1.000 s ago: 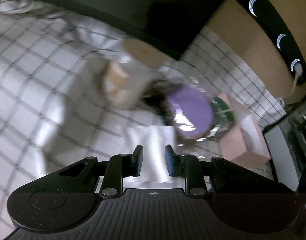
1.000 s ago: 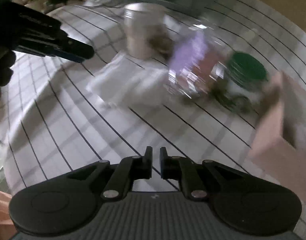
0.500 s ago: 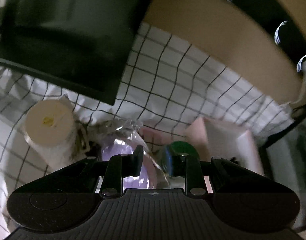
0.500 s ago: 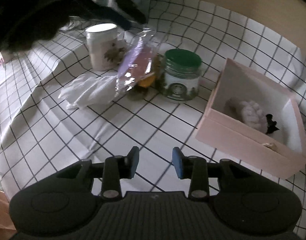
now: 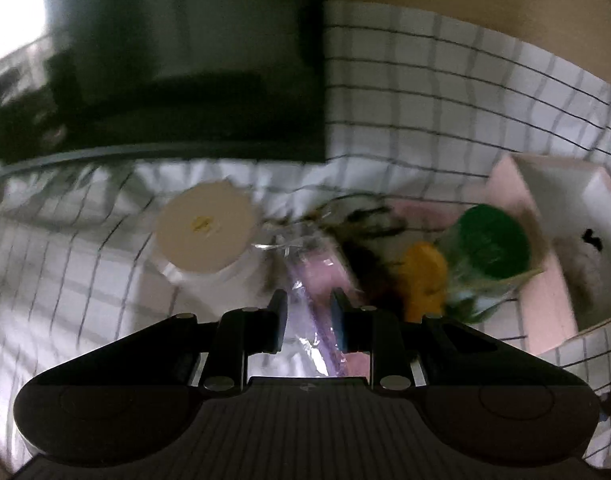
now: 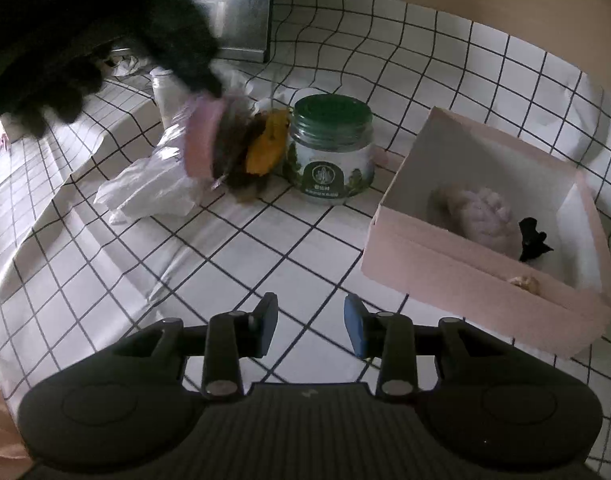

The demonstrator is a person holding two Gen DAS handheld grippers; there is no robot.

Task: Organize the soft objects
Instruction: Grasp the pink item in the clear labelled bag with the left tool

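Observation:
A clear-wrapped packet with a pink-purple disc (image 6: 203, 140) leans on a yellow soft toy (image 6: 267, 144) and a dark furry one beside a green-lidded jar (image 6: 331, 152). My left gripper (image 5: 307, 316) comes down on it from above. Its jaws are partly apart with the packet's crinkled wrap (image 5: 313, 280) between them, and a gap shows by the left pad. My right gripper (image 6: 309, 320) is open with nothing in it, low over the checked cloth in front of the jar. The pink box (image 6: 445, 268) to the right holds a pale plush (image 6: 485, 216) and a small black piece.
A white-lidded tub (image 5: 205, 232) stands left of the packet, and a crumpled white bag (image 6: 149, 188) lies in front of it. A dark metal appliance (image 5: 193, 80) blocks the back. The checked cloth (image 6: 233, 264) lies in folds at the left.
My right gripper's jaws went from shut to open and it shifted right, bringing the pink box into view. My left gripper swung in over the packet, whose wrap now lies between its jaws.

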